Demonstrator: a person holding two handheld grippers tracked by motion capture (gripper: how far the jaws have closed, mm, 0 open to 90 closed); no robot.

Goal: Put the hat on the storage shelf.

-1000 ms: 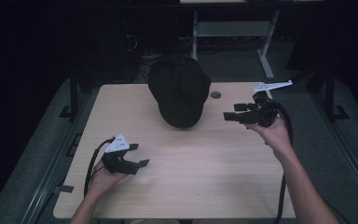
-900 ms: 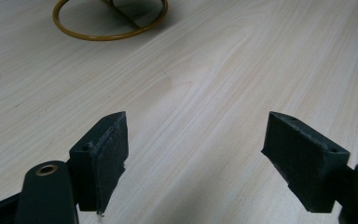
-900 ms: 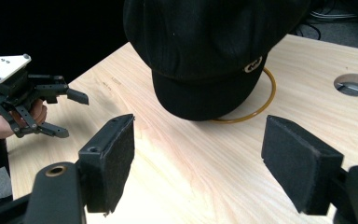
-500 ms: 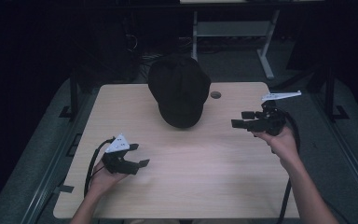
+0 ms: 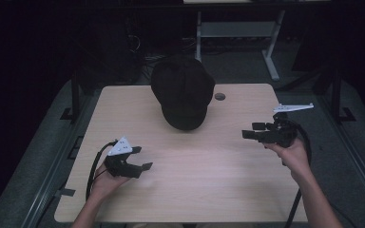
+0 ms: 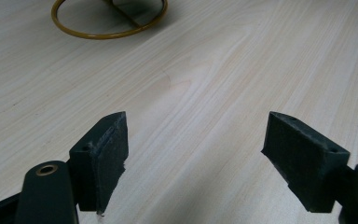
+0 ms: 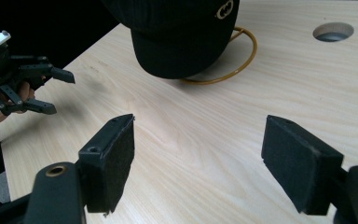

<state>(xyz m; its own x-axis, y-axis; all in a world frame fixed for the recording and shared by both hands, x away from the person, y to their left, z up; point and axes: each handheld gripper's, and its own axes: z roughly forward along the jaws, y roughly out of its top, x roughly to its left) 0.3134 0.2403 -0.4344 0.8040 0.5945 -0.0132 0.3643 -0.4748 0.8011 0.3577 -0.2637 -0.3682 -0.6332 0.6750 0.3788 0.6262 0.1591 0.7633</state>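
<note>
A black cap (image 5: 183,92) is sitting on a gold wire ring (image 7: 242,60) at the far middle of the tabletop (image 5: 209,175). The left gripper (image 5: 140,159) and right gripper (image 5: 248,134) are hovering near the tabletop's 2 sides, well apart from the cap. Both are holding their jaws wide apart, gripping nothing.

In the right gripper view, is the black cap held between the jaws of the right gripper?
No, the right gripper has open jaws over bare wood, and the black cap sits farther off.
</note>
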